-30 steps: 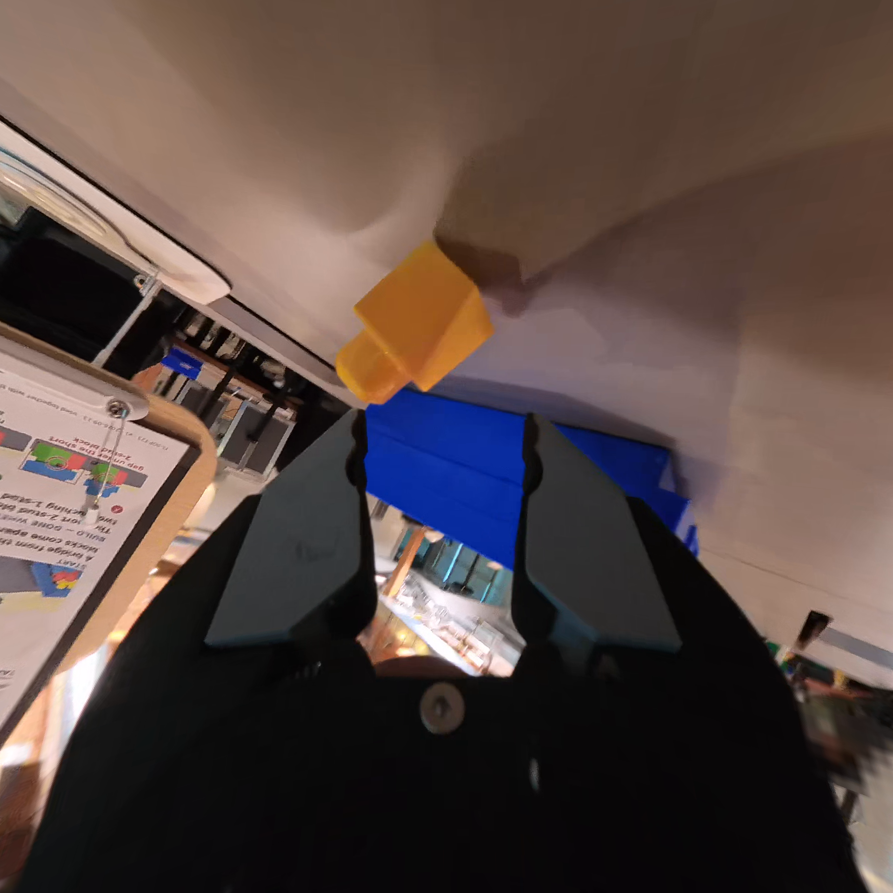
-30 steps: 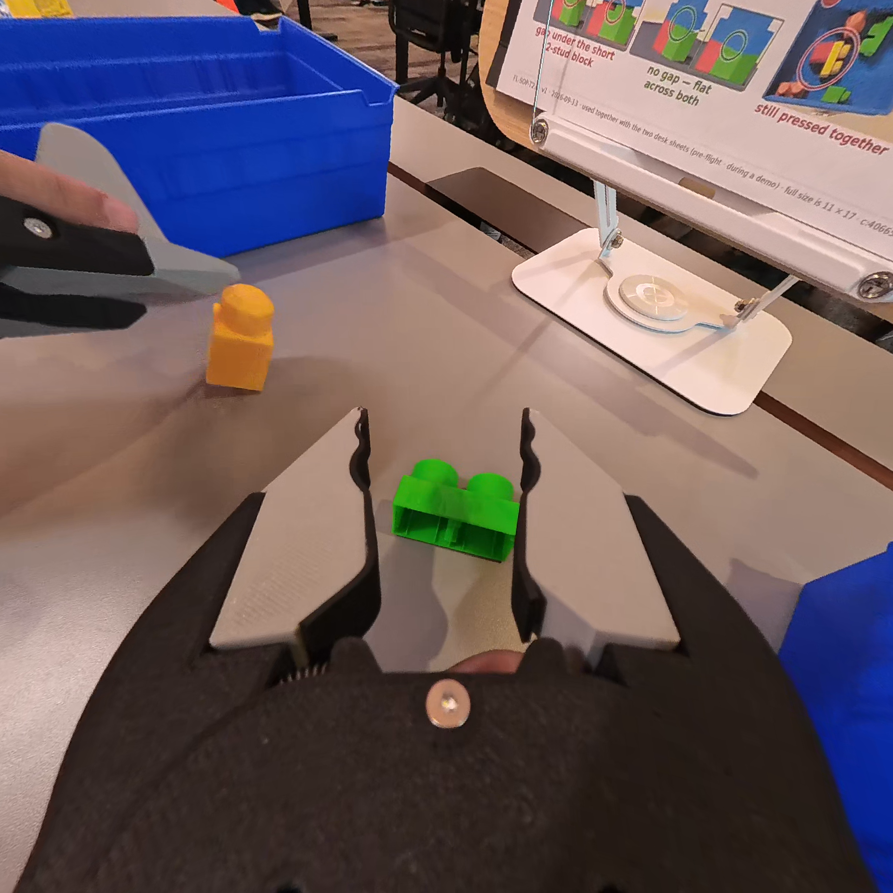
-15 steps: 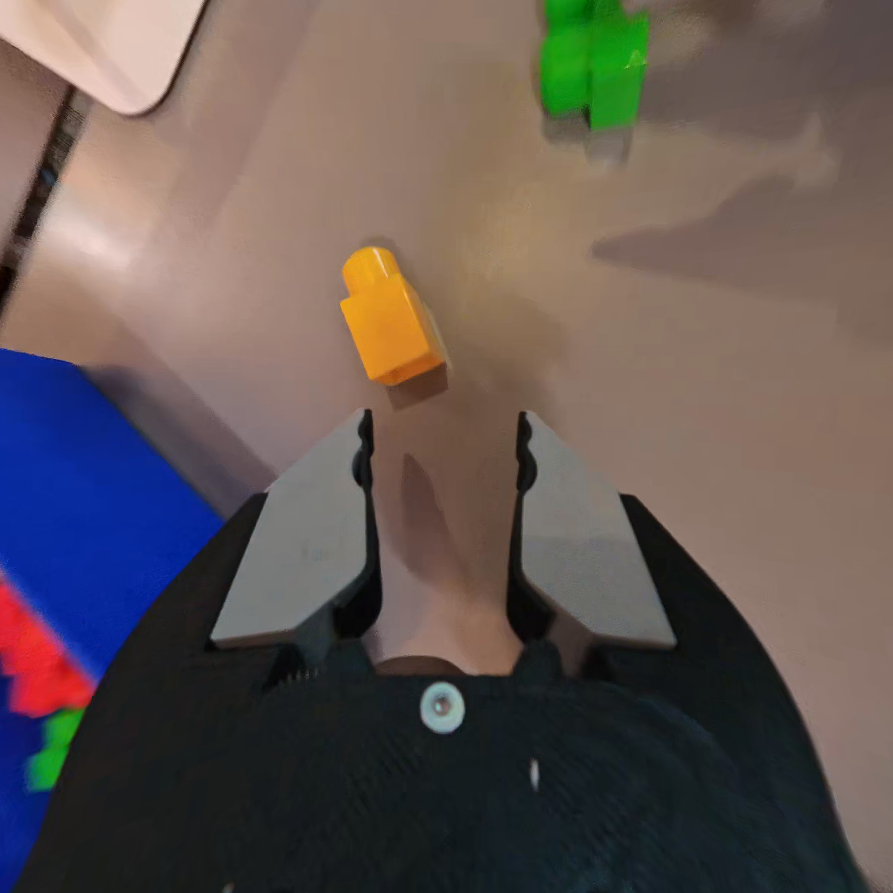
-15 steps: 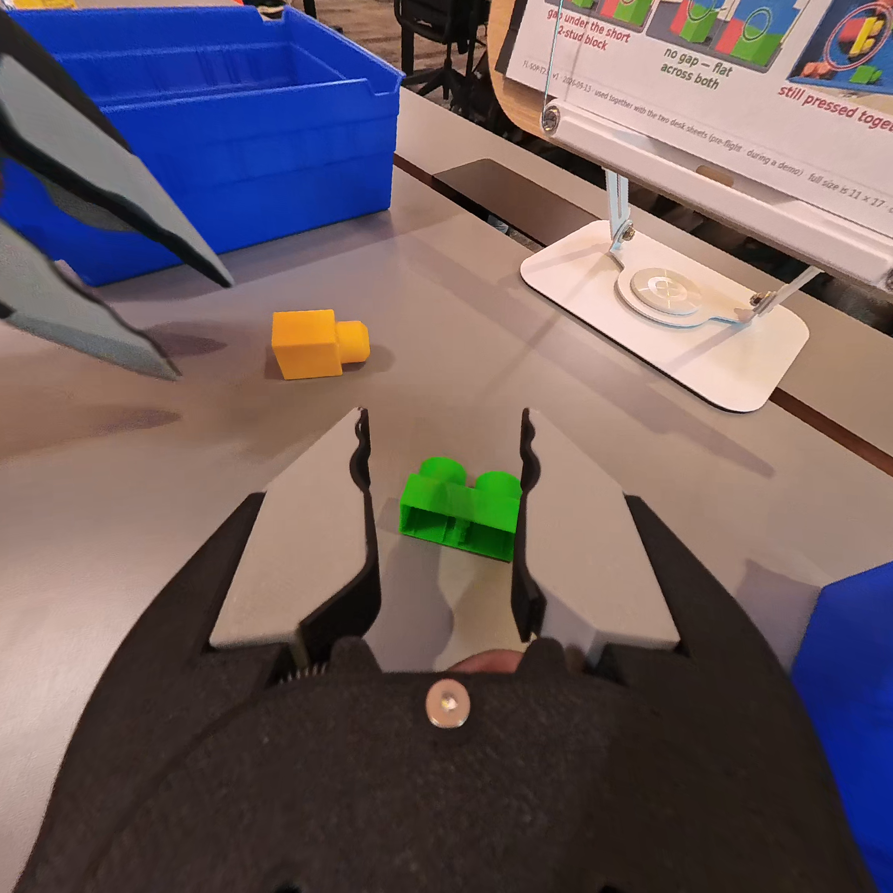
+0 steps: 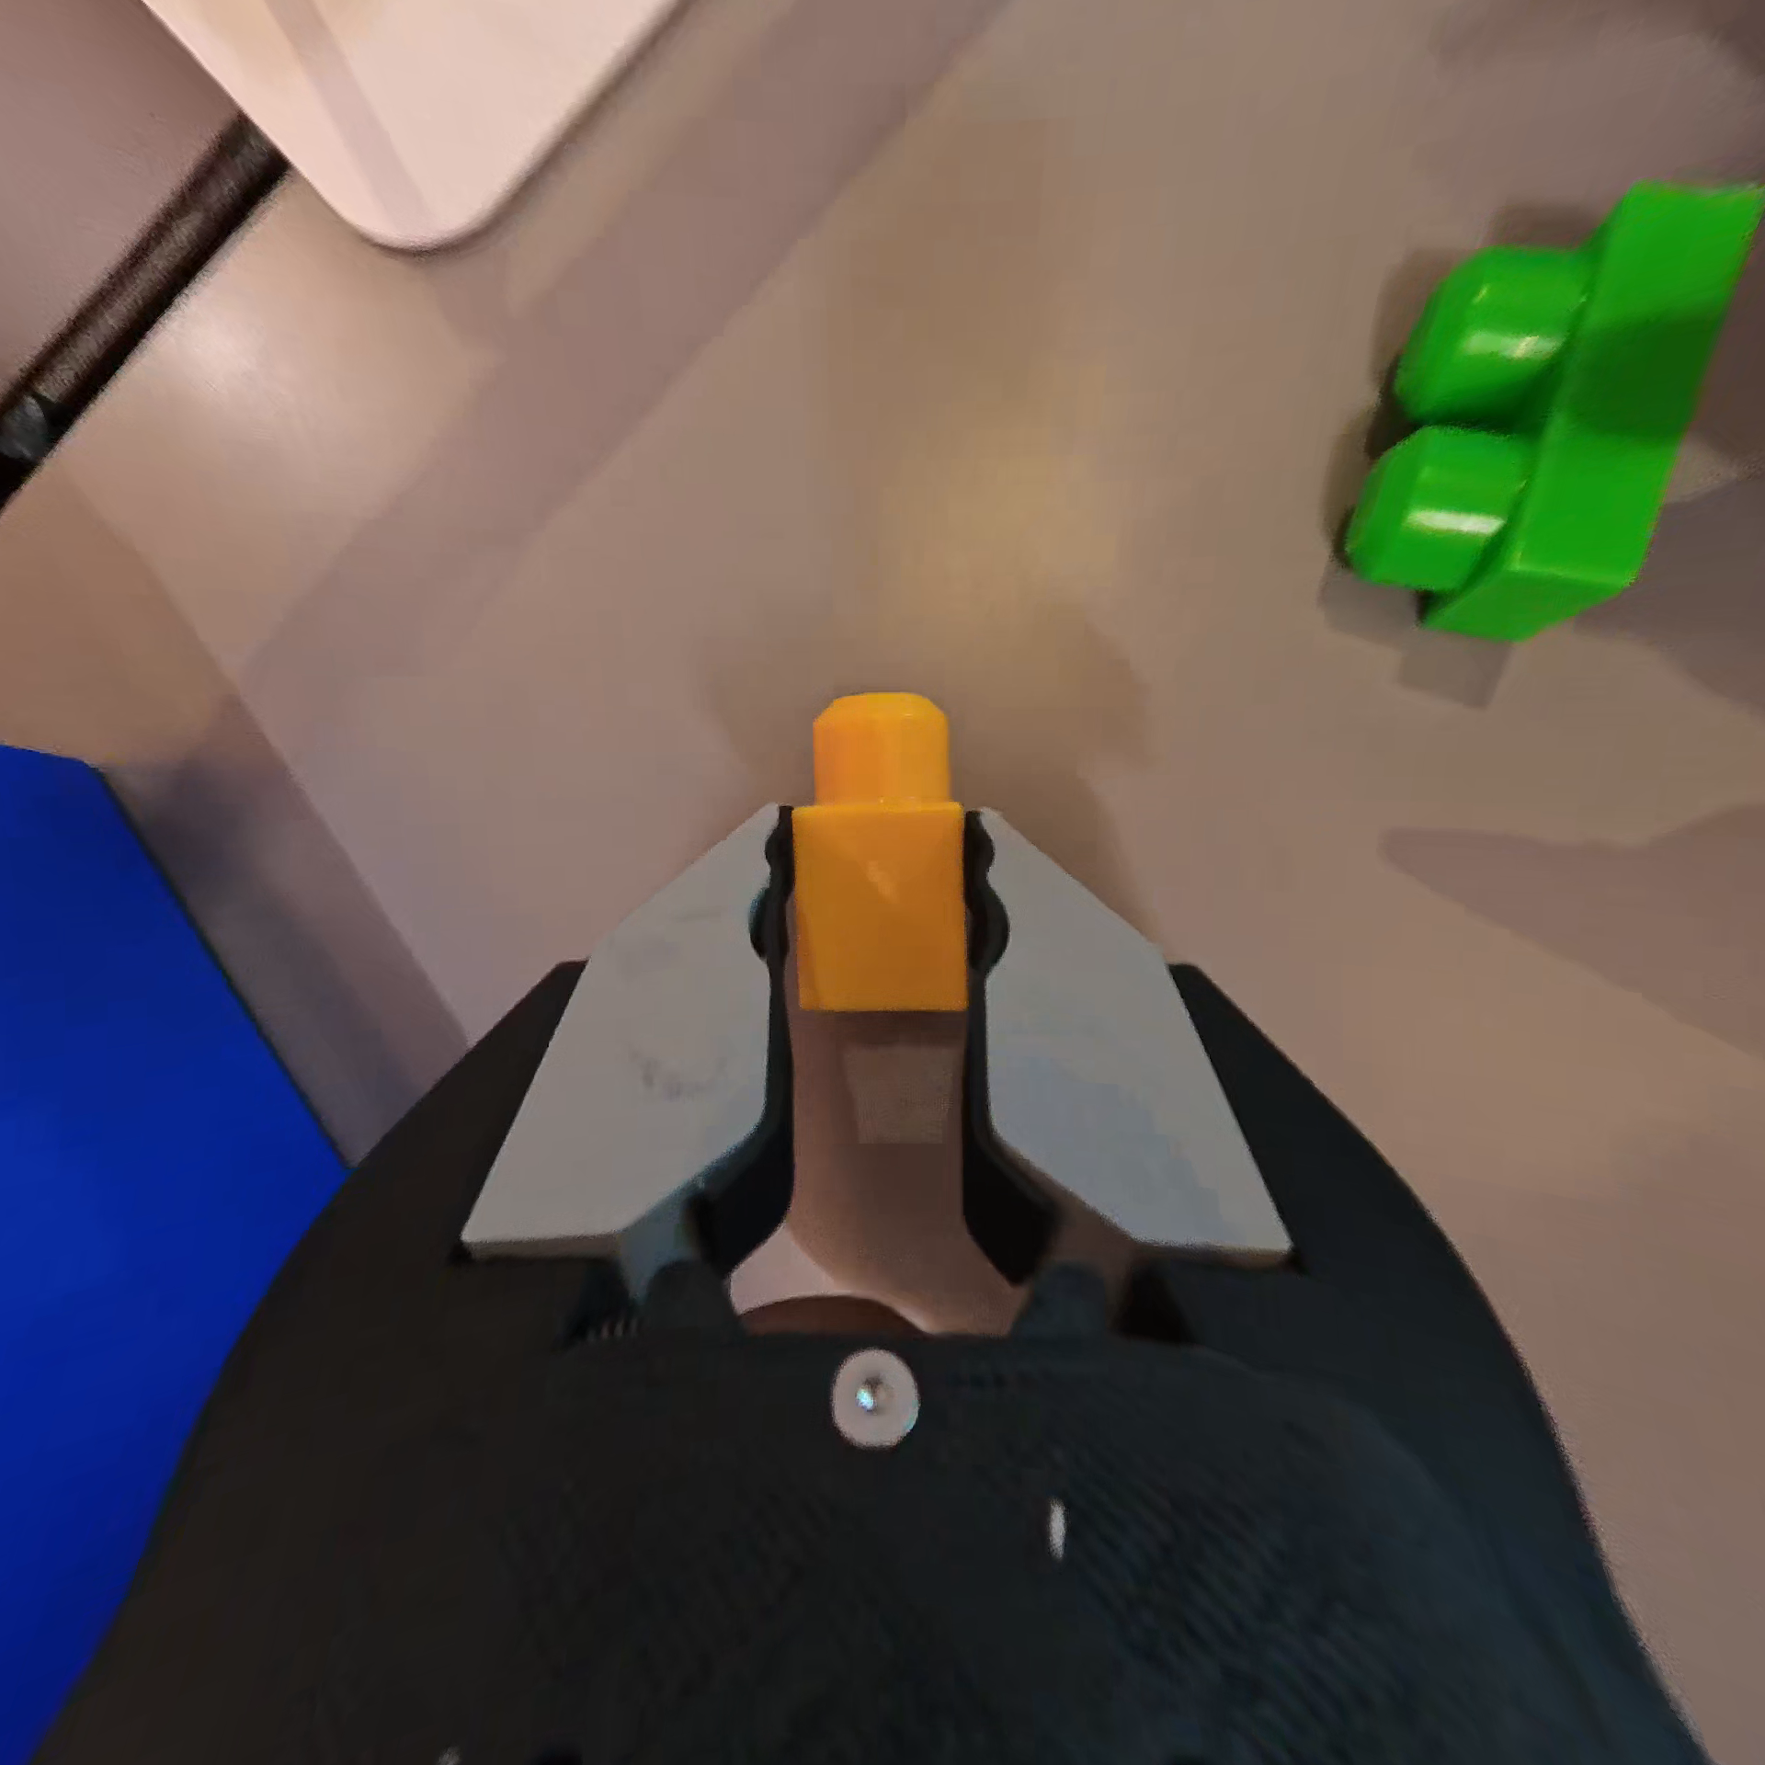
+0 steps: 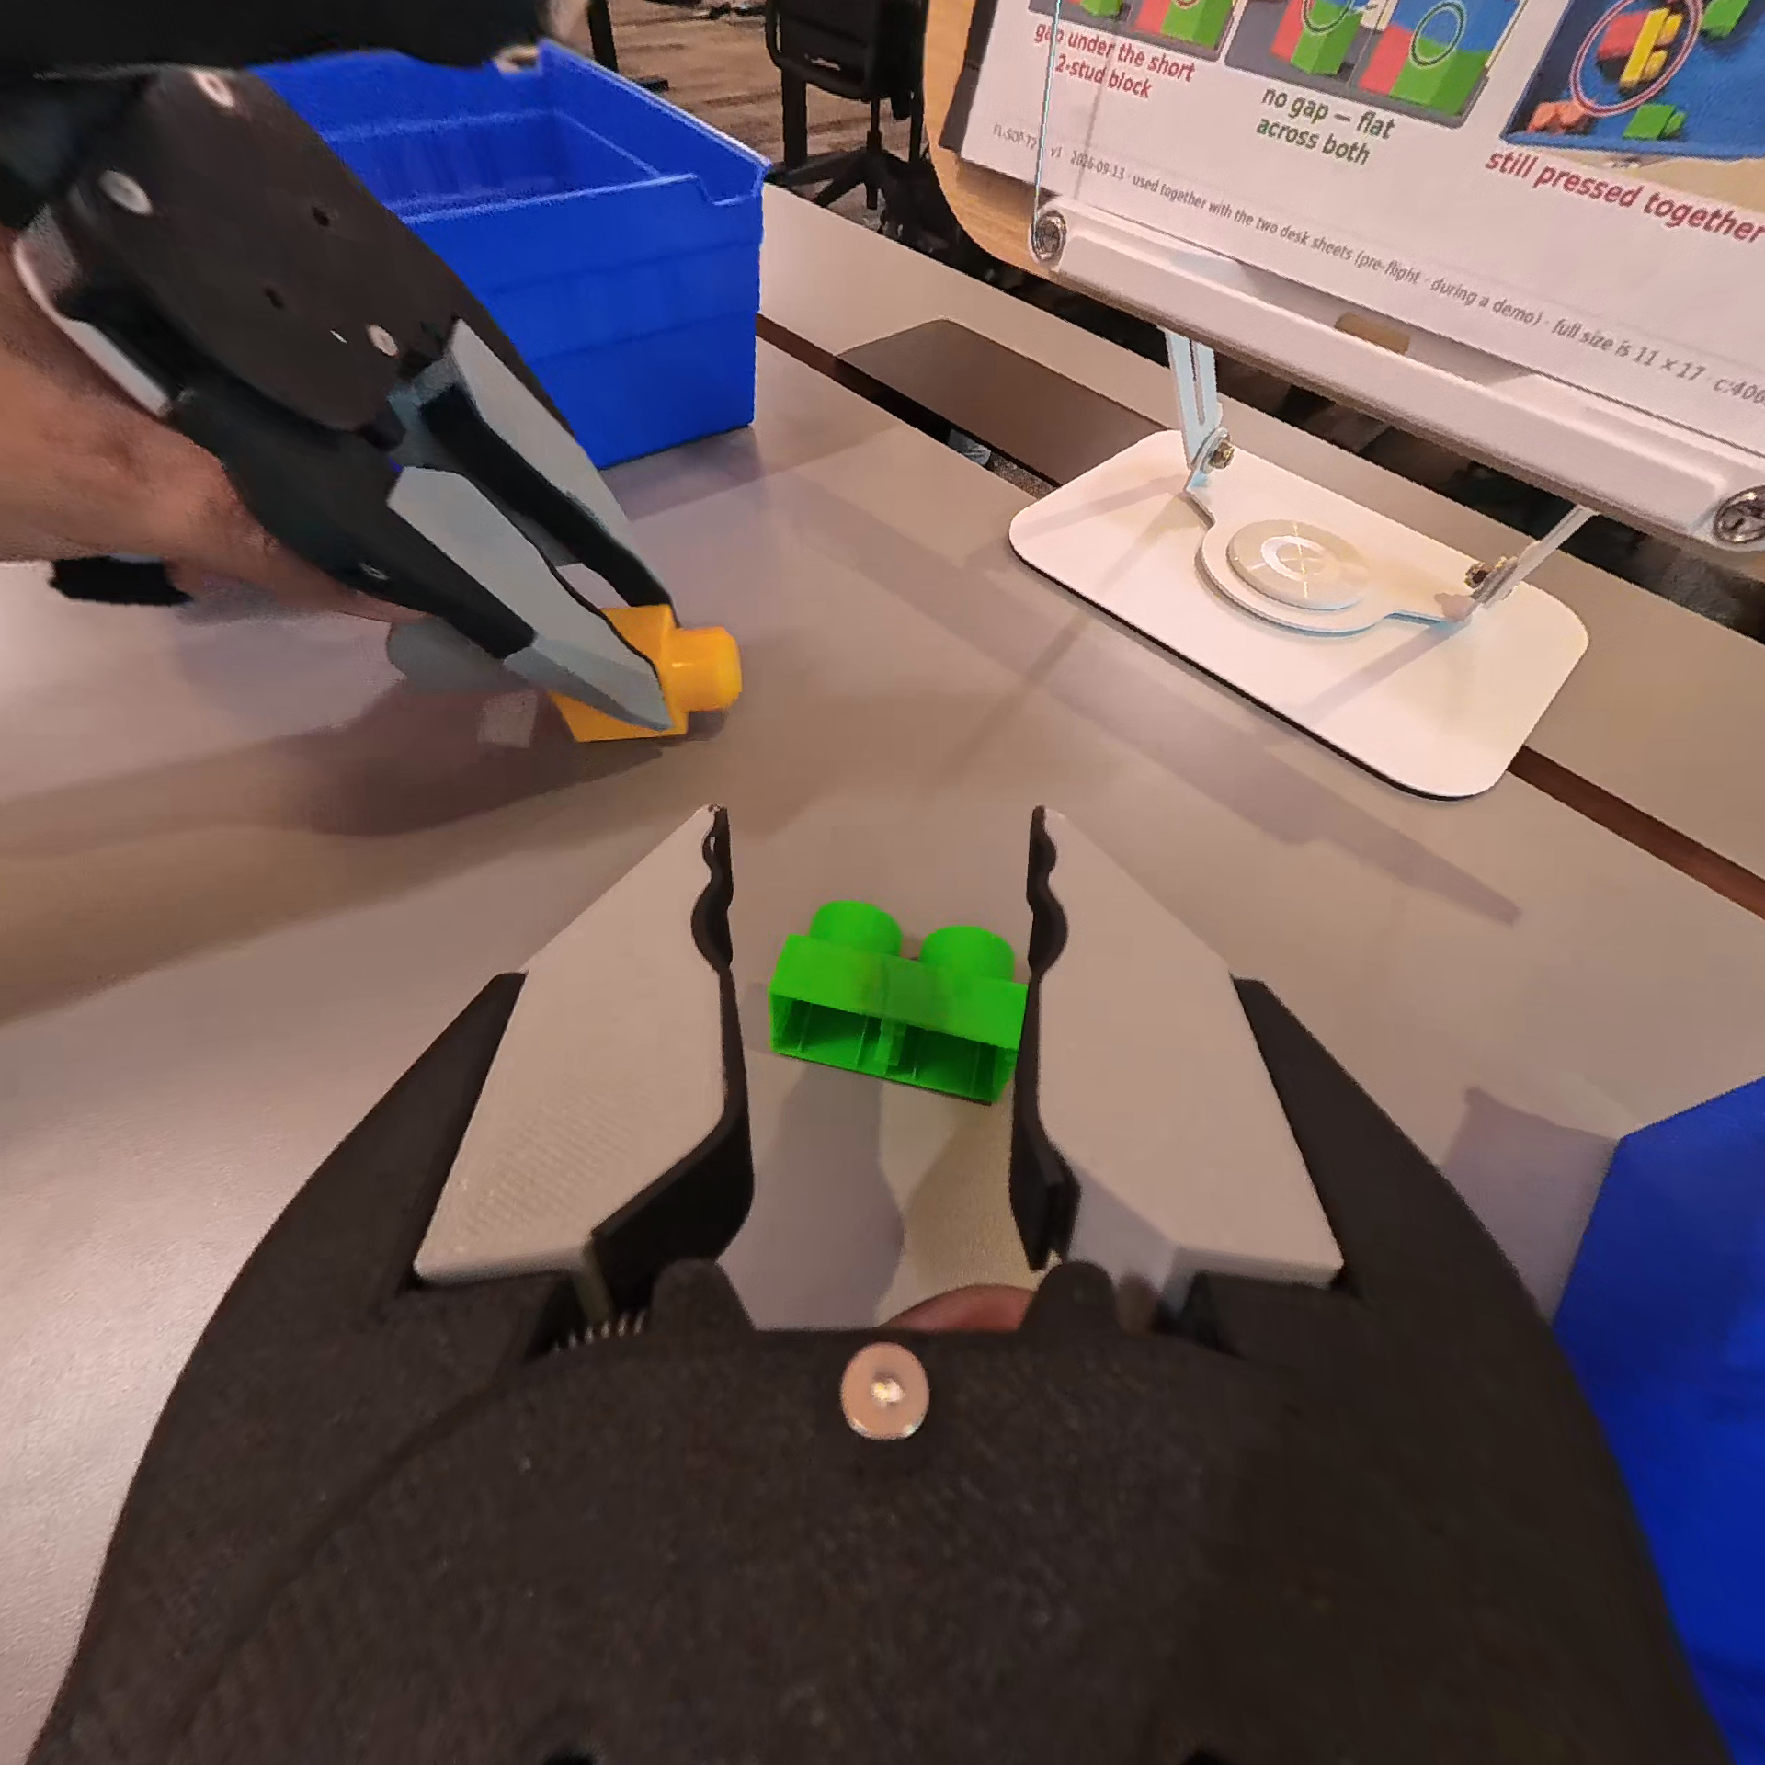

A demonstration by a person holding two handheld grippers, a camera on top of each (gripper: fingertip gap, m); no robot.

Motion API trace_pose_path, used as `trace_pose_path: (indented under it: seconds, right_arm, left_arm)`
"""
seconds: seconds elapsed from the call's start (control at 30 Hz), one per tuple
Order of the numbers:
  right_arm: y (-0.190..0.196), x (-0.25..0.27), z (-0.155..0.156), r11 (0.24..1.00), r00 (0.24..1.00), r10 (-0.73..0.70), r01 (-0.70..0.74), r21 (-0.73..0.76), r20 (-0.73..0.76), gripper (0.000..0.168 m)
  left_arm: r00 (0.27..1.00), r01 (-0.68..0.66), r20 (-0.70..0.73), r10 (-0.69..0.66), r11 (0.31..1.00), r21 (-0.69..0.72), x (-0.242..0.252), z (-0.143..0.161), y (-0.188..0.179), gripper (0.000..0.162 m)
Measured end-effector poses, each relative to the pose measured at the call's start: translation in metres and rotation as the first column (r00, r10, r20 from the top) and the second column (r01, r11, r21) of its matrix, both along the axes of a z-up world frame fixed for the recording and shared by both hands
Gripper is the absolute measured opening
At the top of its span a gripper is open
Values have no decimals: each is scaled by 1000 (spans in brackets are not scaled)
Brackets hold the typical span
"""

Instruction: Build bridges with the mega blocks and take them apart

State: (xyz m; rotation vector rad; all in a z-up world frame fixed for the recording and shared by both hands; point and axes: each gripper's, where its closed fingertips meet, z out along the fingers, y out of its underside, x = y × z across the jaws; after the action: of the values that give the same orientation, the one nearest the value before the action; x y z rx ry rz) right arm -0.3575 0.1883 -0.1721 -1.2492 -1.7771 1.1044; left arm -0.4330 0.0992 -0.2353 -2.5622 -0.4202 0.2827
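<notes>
An orange one-stud block (image 5: 879, 907) lies on its side on the grey table (image 6: 287, 1051), stud pointing away from my left gripper (image 5: 877, 821). The left gripper is shut on the block's two sides. Both show at the left of the right wrist view, the gripper (image 6: 659, 669) slanting down onto the block (image 6: 702, 669). A green two-stud block (image 6: 898, 1003) lies on its side, hollow underside towards my right gripper (image 6: 877, 821). That gripper is open, and the block shows between its fingers, untouched. The green block also shows at the right of the left wrist view (image 5: 1566, 420).
A blue bin (image 6: 592, 239) stands at the back left and also shows in the left wrist view (image 5: 124, 1146). A white stand base (image 6: 1337, 649) holds an instruction sheet (image 6: 1385, 143) at the back right. Another blue bin's corner (image 6: 1681, 1337) is at the right edge.
The orange block tipped from upright onto its side. My left gripper swung down to it, moved forward and shut on it. My right gripper stayed open over the green block.
</notes>
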Motion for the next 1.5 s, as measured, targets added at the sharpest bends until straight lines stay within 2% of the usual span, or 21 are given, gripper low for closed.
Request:
trace_pose_path:
  seconds: [0.1,0.17,0.2,0.3,0.37,0.4,0.6,0.63,0.67,0.77,0.8,0.87,0.97,1.03,1.13,1.2,1.4,1.5]
  right_arm:
    - [-5,1,1,1000,1000,19,-19,-18,3,60]
    - [-22,4,0,989,995,94,-90,-113,26,60]
    - [-35,7,2,966,987,158,-146,-212,40,60]
    - [-58,15,18,827,960,280,-224,-516,32,60]
    - [-63,19,28,740,945,326,-252,-624,4,51]
    - [-65,19,28,731,943,334,-257,-632,2,46]
    - [-82,14,8,801,941,329,-232,-551,81,52]
    - [-85,13,5,808,941,326,-229,-542,89,50]
    - [-88,12,3,812,941,328,-233,-535,88,38]
    - [-87,9,-3,849,944,308,-216,-482,119,36]
    - [-86,7,-5,870,946,295,-208,-447,134,34]
    - [-81,2,-7,919,952,260,-192,-345,164,32]
    - [-81,-3,-10,965,946,227,-187,-184,230,32]
    - [-84,-8,-18,979,933,201,-186,-79,297,32]
    - [-84,-17,-33,978,917,147,-192,87,372,32]
    - [-86,-20,-40,966,905,138,-213,146,403,32]
    - [-94,-20,-52,971,898,154,-214,103,413,33]
    - [-95,-19,-43,977,918,182,-210,42,353,43]
  left_arm:
    - [1000,4,-2,-3,969,249,10,24,10,33]
    - [996,82,-2,-90,898,432,33,46,17,33]
    - [990,132,-25,-136,872,471,44,52,17,33]
    - [962,256,-203,-182,860,441,53,54,7,33]
    - [937,333,-264,-230,817,470,68,59,7,33]
    - [929,353,-286,-237,799,487,73,61,8,33]
    - [905,415,-325,-274,735,537,97,67,19,33]
    - [898,428,-334,-285,737,523,101,66,21,33]
    - [895,434,-339,-290,744,509,103,64,22,33]
    - [908,400,-328,-260,769,499,101,57,22,33]
    - [918,387,-293,-267,767,511,103,54,21,33]
    - [934,353,-233,-272,810,469,99,40,16,35]
    - [949,315,-143,-281,859,404,93,22,4,59]
    - [955,289,-60,-289,875,390,95,14,-4,64]
    - [965,252,-30,-261,890,379,91,14,-13,69]
    - [971,221,0,-239,899,379,89,14,-16,70]
    - [978,187,22,-208,914,360,84,12,-21,71]
    - [977,186,29,-213,905,383,87,19,-21,71]
